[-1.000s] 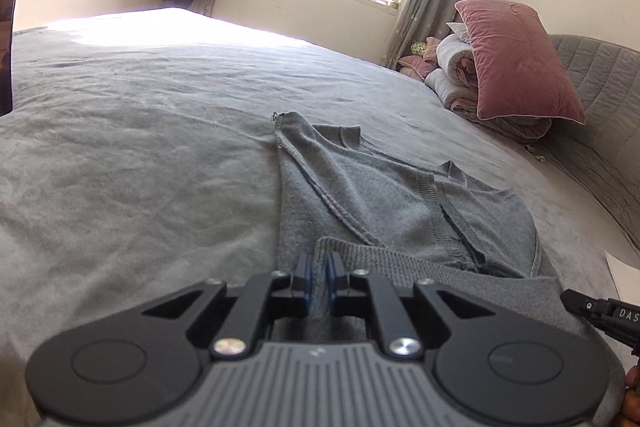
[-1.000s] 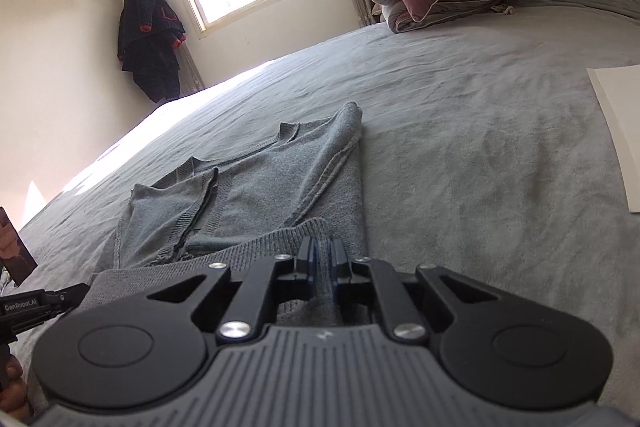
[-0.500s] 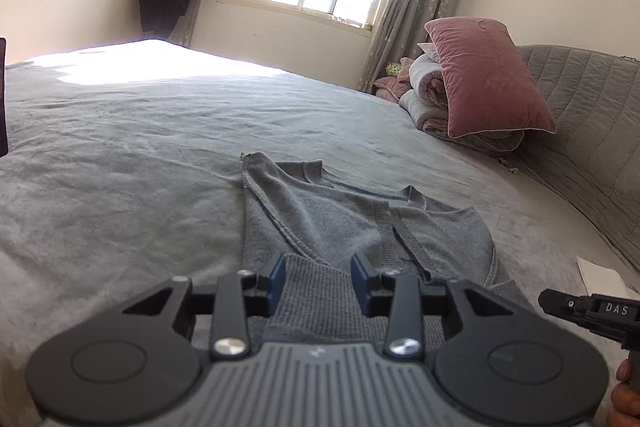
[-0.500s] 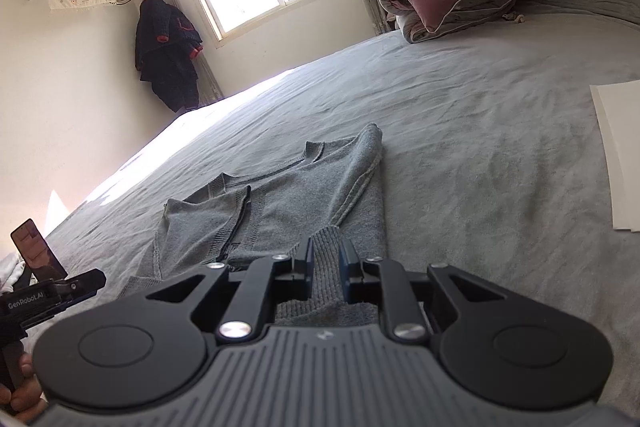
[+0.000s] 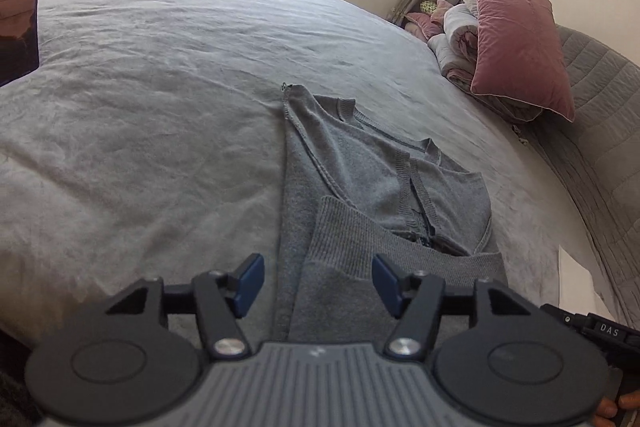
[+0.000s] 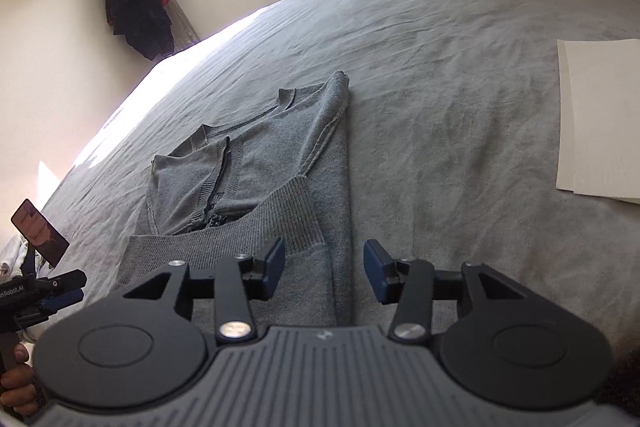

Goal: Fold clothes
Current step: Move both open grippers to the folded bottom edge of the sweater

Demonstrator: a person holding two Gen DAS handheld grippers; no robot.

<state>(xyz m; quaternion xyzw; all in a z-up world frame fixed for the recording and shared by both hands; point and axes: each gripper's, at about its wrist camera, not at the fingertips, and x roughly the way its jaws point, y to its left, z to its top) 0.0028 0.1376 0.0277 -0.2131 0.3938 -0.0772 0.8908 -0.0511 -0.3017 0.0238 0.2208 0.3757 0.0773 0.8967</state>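
A grey knit cardigan (image 5: 360, 171) lies flat on the grey bed, sides folded in, its ribbed hem (image 5: 352, 239) turned up over the body. My left gripper (image 5: 318, 281) hovers just above the hem's left corner, jaws opening, with nothing pressed between the blue pads. In the right wrist view the same cardigan (image 6: 272, 155) shows with its ribbed hem (image 6: 256, 231) folded over. My right gripper (image 6: 324, 273) hangs over the hem's right corner, jaws opening, pads clear of the cloth. Each gripper's tip appears at the edge of the other's view.
The grey bedspread (image 5: 140, 107) spreads wide on all sides. A pink pillow (image 5: 520, 43) on rolled quilts sits at the head. White paper sheets (image 6: 600, 119) lie right of the cardigan. A phone on a stand (image 6: 40, 233) is at the left edge. A dark coat (image 6: 138, 3) hangs by the window.
Both grippers went from shut on the ribbed hem to open, letting it drop onto the cardigan. Both have lifted and pulled back a little, tilting further down.
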